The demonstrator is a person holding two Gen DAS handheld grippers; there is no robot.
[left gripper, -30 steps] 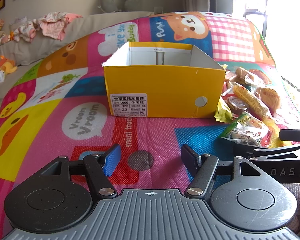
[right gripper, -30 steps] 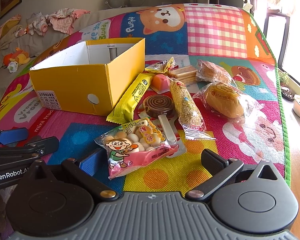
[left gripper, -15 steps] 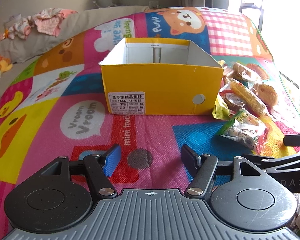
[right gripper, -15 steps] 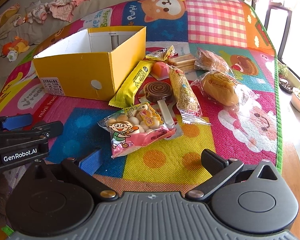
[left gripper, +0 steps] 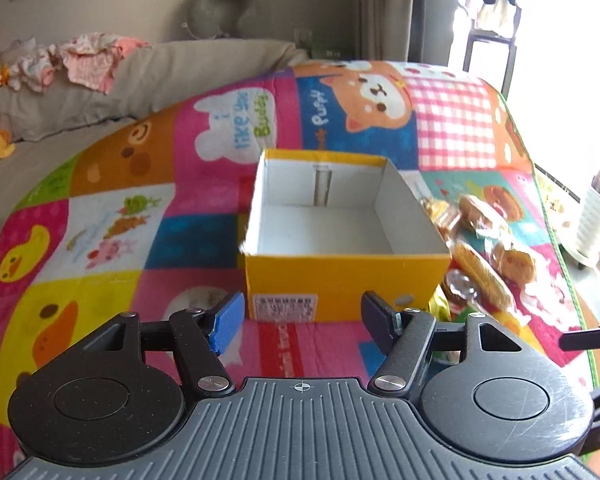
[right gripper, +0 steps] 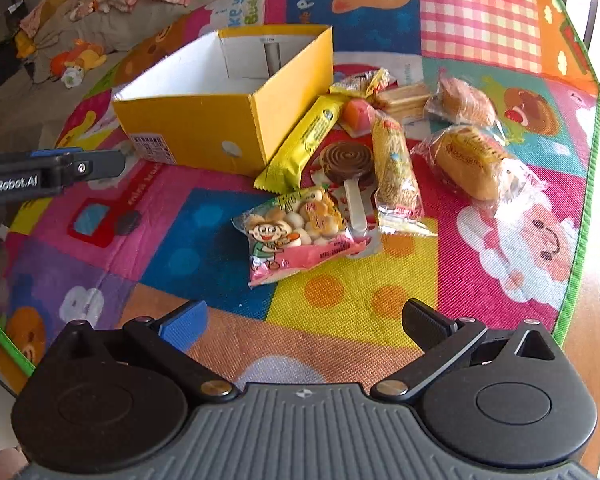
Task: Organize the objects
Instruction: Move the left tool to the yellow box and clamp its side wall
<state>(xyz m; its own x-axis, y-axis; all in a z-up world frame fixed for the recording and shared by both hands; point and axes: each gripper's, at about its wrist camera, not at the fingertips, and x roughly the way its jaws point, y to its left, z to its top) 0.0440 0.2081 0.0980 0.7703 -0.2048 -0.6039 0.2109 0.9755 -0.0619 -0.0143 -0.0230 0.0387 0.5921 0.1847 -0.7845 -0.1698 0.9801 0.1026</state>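
An empty yellow cardboard box stands open on the cartoon mat. Right of it lie several snack packs: a biscuit-ball bag, a yellow bar, a brown swirl lollipop, a cereal stick and wrapped buns. My left gripper is open and empty, raised in front of the box. My right gripper is open and empty, held above the mat short of the biscuit-ball bag. The left gripper also shows at the left edge of the right wrist view.
The colourful mat covers a round table whose wooden edge shows at right. A grey sofa with clothes and toys is behind. A white pot stands by the window at right.
Both grippers have risen and pulled back, so the box interior and the snacks are seen from higher up. Both stay open. No object has moved.
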